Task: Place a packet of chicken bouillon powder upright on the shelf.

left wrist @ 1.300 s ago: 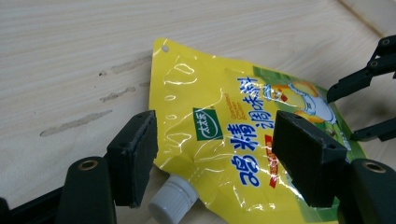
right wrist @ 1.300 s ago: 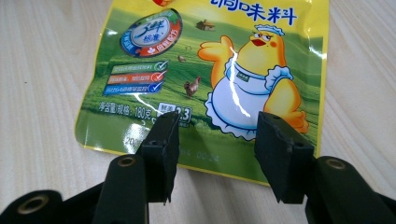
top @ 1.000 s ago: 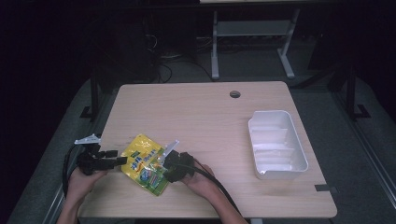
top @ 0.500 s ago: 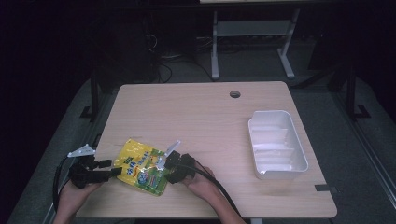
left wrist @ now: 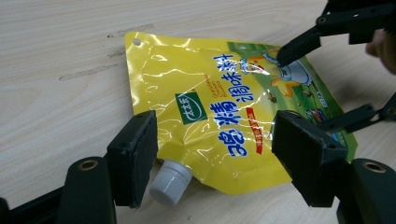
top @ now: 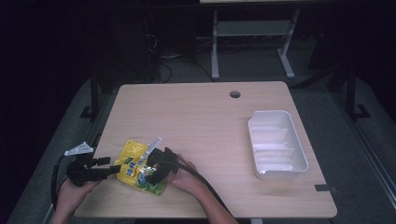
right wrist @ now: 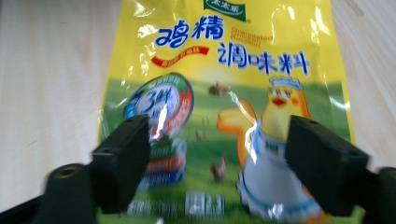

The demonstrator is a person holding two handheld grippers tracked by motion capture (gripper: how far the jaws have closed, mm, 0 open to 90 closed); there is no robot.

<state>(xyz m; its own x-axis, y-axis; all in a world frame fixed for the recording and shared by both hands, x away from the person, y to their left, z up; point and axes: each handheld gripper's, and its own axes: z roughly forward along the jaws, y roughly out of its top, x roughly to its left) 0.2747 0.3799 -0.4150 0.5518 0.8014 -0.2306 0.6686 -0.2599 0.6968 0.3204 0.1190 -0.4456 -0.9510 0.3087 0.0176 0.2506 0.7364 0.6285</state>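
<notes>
A yellow and green spouted seasoning pouch [top: 135,170] lies flat on the wooden table [top: 201,121] near its front left. In the left gripper view the pouch [left wrist: 219,102] has blue print and a white screw cap [left wrist: 169,183] at its near corner. My left gripper [left wrist: 217,158] is open, its jaws apart over the cap end; in the high view the left gripper [top: 111,166] sits at the pouch's left edge. My right gripper [right wrist: 219,163] is open too, its jaws straddling the green bottom of the pouch [right wrist: 224,93]. The high view puts the right gripper [top: 152,171] on the pouch's right side.
A white plastic tray [top: 299,151] stands at the table's right side. A round cable hole [top: 235,94] sits near the far edge. Metal stand legs [top: 215,51] and cables lie on the dark floor beyond the table. The table's left edge is close to my left hand [top: 70,193].
The left gripper has drawn back left and toward the front edge. The pouch has shifted slightly left, and the right gripper has moved left over its lower end.
</notes>
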